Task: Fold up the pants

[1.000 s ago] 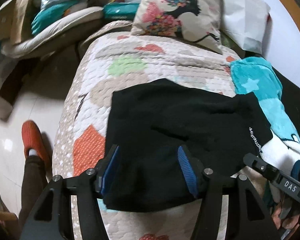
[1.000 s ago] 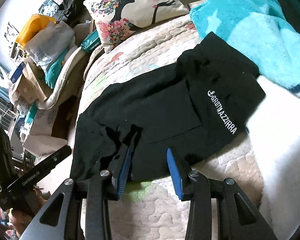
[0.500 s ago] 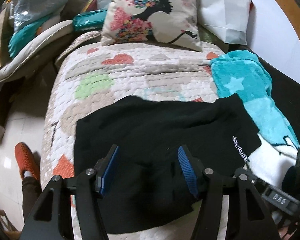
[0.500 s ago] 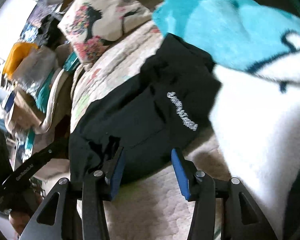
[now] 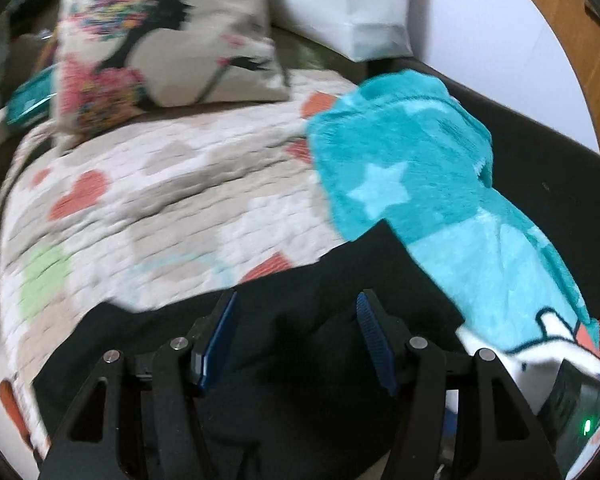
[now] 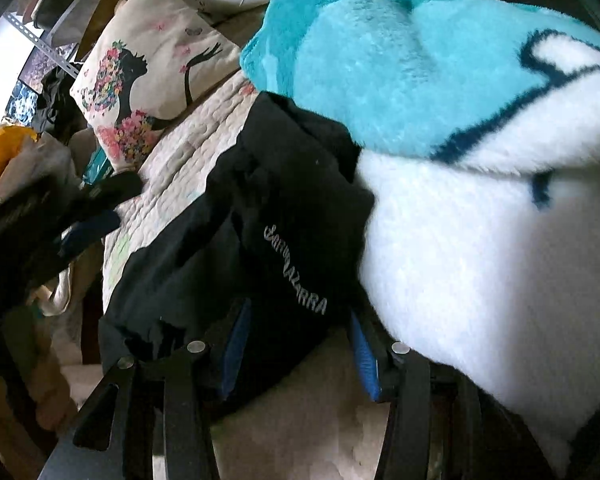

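**Pants bunched, both grippers spread over them**

Our fingers stand wide apart on both sides, and nothing is pinched between them. The left gripper [image 5: 296,340] sits low in the frame over the pants [image 5: 300,336], its blue pads [image 5: 220,336] hovering at the cloth's far edge; whether they touch the fabric we cannot tell. The right gripper [image 6: 296,352] is spread the same way at the lower middle of its frame, straddling the near hem of the pants [image 6: 252,240], just below the white lettering [image 6: 296,272].

The pants lie on the quilt [image 5: 160,200], in the lower half of the left view, running from lower left toward the teal blanket [image 5: 420,168] at right. In the right view they look rumpled and heaped against the blanket [image 6: 460,220], whose white part seems to press on their right edge. The pillow [image 5: 160,40] rests well apart at the upper left.

We judge the fold to be partly done: the cloth reads as a compact, layered block, not two legs laid out. Yet the edges are uneven and creased, so a further fold or some squaring looks to remain. Both views are blurred, so the count of layers is beyond us.
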`<state>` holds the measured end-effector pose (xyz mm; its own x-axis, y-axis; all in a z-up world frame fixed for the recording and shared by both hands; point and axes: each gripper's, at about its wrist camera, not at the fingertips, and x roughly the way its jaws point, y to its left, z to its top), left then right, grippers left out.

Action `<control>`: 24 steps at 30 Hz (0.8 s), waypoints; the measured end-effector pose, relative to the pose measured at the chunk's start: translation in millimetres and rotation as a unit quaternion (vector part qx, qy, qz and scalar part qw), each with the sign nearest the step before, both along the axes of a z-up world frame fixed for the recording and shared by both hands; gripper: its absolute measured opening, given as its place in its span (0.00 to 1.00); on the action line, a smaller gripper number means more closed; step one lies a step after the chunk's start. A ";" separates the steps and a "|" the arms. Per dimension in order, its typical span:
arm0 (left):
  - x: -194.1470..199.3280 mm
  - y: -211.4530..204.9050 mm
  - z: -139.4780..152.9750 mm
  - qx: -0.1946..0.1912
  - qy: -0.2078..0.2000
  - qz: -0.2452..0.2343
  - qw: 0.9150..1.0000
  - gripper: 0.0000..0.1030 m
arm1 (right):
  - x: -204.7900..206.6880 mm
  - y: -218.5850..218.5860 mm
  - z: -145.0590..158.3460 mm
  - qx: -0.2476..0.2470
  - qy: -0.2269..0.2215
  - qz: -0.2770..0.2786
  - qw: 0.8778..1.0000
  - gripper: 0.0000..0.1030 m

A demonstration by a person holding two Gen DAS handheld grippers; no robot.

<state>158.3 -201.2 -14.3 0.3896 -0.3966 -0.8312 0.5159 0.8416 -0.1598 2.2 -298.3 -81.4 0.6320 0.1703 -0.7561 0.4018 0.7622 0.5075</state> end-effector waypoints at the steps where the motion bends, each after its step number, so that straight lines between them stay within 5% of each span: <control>1: 4.5 -9.5 -4.5 0.002 0.003 -0.009 1.000 0.58 | 2.3 -1.0 -0.9 0.000 -0.003 -0.002 1.000 0.50; 12: 42.3 -83.5 -48.9 -0.019 0.060 -0.082 0.995 0.58 | 22.0 -2.0 -7.4 0.007 0.007 0.024 1.000 0.49; 14: 41.4 -88.2 -50.1 -0.012 0.059 -0.095 0.994 0.53 | 23.1 -2.8 -6.6 0.003 0.007 0.030 1.000 0.39; 15: 39.4 -88.8 -48.1 -0.007 0.054 -0.109 0.993 0.41 | 23.5 -3.4 -6.6 -0.001 0.009 0.031 0.999 0.31; 18: 37.3 -78.5 -43.6 -0.006 0.048 -0.114 0.992 0.29 | 23.2 -3.2 -3.9 -0.004 0.001 0.034 0.999 0.24; 24: 35.8 -39.9 -21.5 -0.048 0.047 -0.080 0.995 0.27 | 19.3 12.9 16.9 -0.044 -0.036 0.065 0.996 0.17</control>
<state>194.1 -241.1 -35.8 0.2374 -0.5262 -0.8165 0.6211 0.7285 -0.2889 21.6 -285.4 -64.5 0.6626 0.1896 -0.7246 0.2614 0.8481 0.4609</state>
